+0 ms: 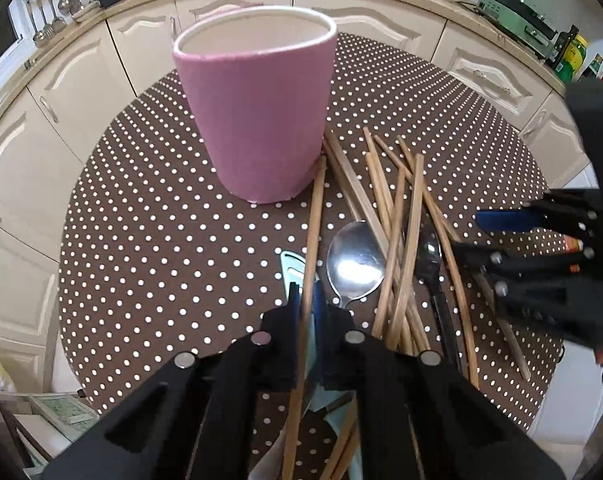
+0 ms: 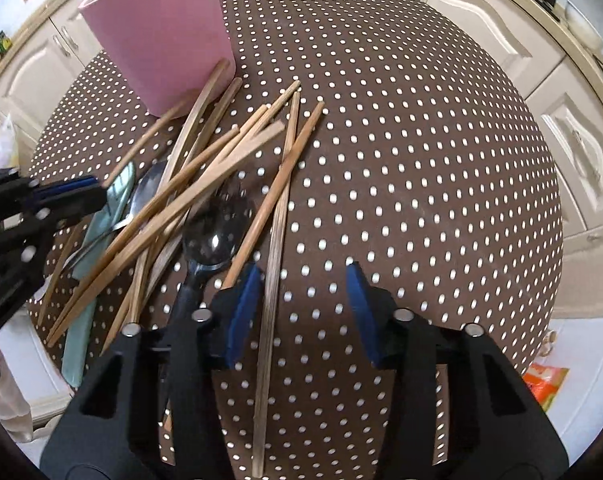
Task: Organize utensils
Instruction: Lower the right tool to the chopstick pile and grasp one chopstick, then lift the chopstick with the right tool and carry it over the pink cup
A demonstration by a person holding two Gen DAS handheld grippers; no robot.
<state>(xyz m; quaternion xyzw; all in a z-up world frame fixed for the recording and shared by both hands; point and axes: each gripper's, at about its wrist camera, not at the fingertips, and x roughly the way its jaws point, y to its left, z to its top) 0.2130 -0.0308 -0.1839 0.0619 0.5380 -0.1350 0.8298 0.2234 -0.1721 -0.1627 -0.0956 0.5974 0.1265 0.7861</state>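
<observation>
In the left wrist view, the left hand-held gripper (image 1: 306, 296) is seen closed down almost fully, its blue pads (image 1: 292, 300) pressed on a single wooden chopstick (image 1: 315, 216) that runs up between them toward the foot of the pink cup (image 1: 257, 112). The cup stands upright on the dotted brown table (image 1: 149, 240), with a loose heap of chopsticks (image 1: 397, 216) just beside its base. A shiny metal spoon (image 1: 355, 266) and a dark spoon (image 1: 429, 256) are lodged among the sticks, and a pale flat utensil (image 1: 291, 266) lies under the gripped chopstick. The right hand-held gripper (image 1: 481, 236) is seen at the right edge, over the heap. In the right wrist view, the right hand-held gripper (image 2: 301, 304) is shown partly open, and a thin, greyish chopstick (image 2: 271, 280) lies on the table between its pads (image 2: 243, 312), close to the left pad; whether it is touched cannot be told. The right pad is well clear of it. The left hand-held gripper (image 2: 85, 188) is seen at the left, at the heap.
</observation>
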